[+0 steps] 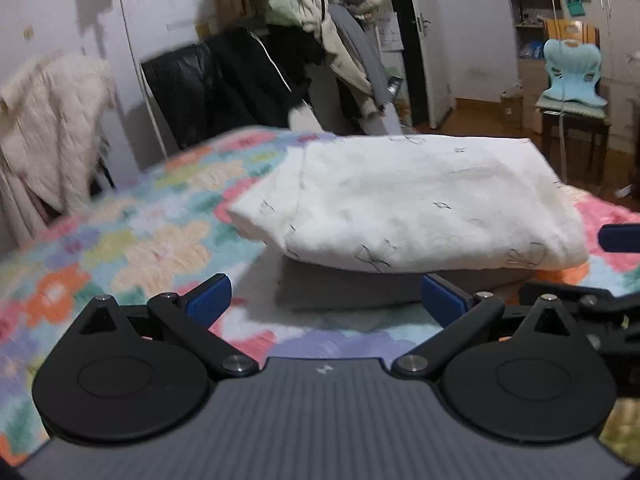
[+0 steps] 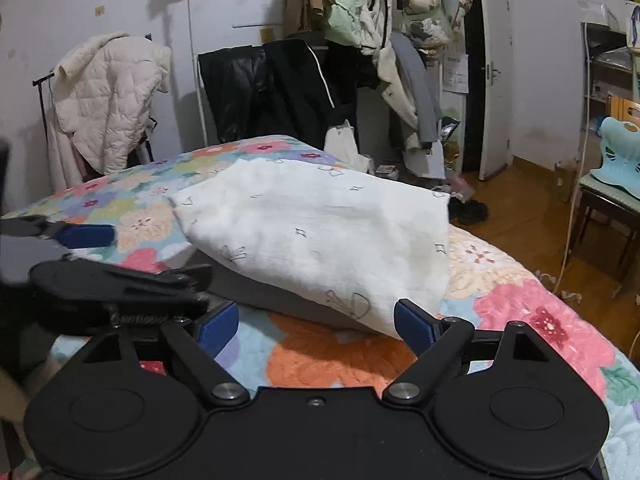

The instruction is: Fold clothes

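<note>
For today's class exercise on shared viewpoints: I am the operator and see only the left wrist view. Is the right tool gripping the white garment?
Observer: No. The right tool is open. Its pads are not pressing the white garment, which lies just ahead of them.
Operator: What lies past the garment's far corner?
Observer: What look like dark shoes, on the wooden floor beside the bed.

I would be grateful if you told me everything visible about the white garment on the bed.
The white garment is a soft, fluffy-looking fabric with sparse thin dark line motifs. It lies folded into a thick, roughly rectangular bundle on the floral bedspread, its near edge raised over a shadowed grey underside. Neither gripper touches it; both sit just before it, jaws open and empty.
</note>
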`<state>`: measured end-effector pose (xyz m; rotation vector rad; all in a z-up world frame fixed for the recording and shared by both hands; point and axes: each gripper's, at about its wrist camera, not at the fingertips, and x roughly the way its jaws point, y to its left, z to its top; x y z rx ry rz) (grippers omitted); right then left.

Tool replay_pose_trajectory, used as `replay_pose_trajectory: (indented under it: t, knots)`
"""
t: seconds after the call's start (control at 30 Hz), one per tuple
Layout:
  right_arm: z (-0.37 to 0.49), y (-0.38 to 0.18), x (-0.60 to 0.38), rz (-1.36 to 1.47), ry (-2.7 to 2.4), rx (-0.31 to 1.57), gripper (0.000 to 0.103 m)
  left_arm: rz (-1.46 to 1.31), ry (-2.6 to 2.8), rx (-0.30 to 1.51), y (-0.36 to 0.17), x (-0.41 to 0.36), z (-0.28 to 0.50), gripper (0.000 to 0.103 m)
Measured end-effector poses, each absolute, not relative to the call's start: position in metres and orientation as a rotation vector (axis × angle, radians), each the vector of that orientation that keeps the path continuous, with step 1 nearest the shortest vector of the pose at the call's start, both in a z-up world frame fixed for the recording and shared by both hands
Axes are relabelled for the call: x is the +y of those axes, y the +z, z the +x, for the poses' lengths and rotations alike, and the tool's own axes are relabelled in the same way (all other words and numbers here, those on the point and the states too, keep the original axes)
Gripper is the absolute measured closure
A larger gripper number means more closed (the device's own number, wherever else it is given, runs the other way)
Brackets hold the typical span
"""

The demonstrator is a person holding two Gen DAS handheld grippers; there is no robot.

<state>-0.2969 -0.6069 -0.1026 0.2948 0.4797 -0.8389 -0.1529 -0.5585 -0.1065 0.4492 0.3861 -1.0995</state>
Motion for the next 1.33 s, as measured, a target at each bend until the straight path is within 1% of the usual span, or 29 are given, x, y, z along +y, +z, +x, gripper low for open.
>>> replay_pose_trajectory:
  t: [0.07, 0.2, 0.3, 0.47, 0.63, 1.33]
  knots:
    - [-0.3, -0.103, -0.61, 0.307, -0.851, 0.478, 0.015, 0.415, -1.114, 0.415, -0.105, -0.555, -0.149, 0.0]
    - [-0.303, -0.101, -0.611, 0.31, -0.852, 0.47, 0.015, 0.449, -1.051, 0.323, -0.104, -0.553, -0.162, 0.0]
    - [-0.302, -0.1, -0.609, 0.296, -0.85, 0.468, 0.015, 0.482, -1.019, 0.297, -0.104, -0.557, -0.167, 0.0]
    - [-0.305, -0.102, -0.61, 0.31, -0.851, 0.469, 0.015, 0.479, -1.04, 0.39, -0.104, -0.561, -0.164, 0.0]
    - [-0.306, -0.103, -0.614, 0.31, -0.855, 0.476, 0.015, 0.486, -1.03, 0.379, -0.107, -0.563, -0.165, 0.0]
    - [-0.308, -0.112, -0.618, 0.342, -0.854, 0.493, 0.015, 0.499, -1.039, 0.465, -0.115, -0.569, -0.163, 0.0]
